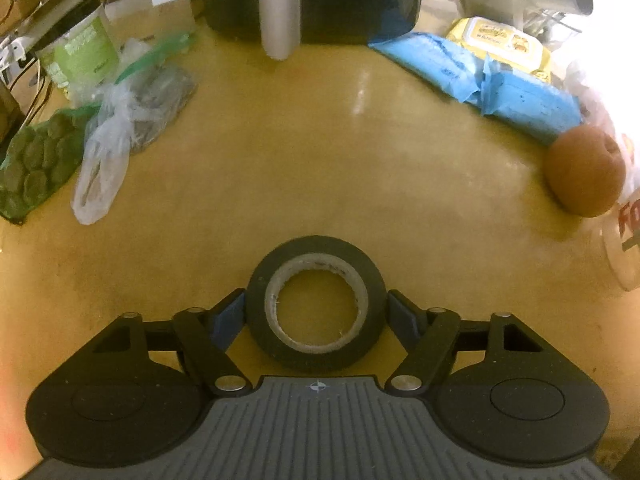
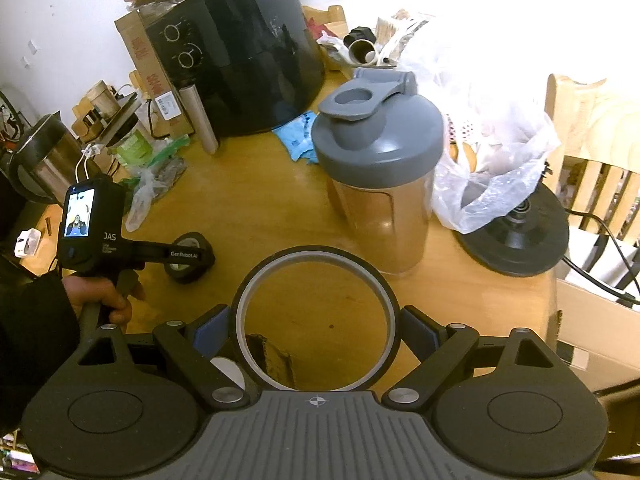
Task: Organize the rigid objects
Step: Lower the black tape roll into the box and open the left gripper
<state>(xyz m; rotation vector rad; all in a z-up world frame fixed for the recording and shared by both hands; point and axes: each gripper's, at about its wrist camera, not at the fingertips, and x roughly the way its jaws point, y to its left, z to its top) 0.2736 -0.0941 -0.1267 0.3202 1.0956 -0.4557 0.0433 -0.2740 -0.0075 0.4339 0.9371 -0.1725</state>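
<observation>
While both grippers are busy, the count is simple: two tape rolls, one per gripper. On the left gripper (image 1: 316, 312), the fingers sit tight against the sides of a black tape roll (image 1: 316, 304) that's lying flat on the wooden table (image 1: 320, 160), so it looks clamped. On the right gripper (image 2: 318, 332), the fingers (image 2: 208, 330) are clamped on a thin tape ring (image 2: 318, 316) held up above the table (you can see wood right through the hole). Using the black air fryer (image 2: 240, 60) as the landmark: one shaker bottle (image 2: 378, 168) with a grey lid stands in front of it to the right, and I can't tell what's inside. One cardboard tube (image 2: 200, 118) leans just left of the fryer, one blue packet (image 1: 480, 76) lies in front of it, and one brown round fruit (image 1: 584, 172) sits further right, touching a white plastic bag (image 2: 492, 152). One hand (image 2: 100, 296) grips the left gripper's handle.
</observation>
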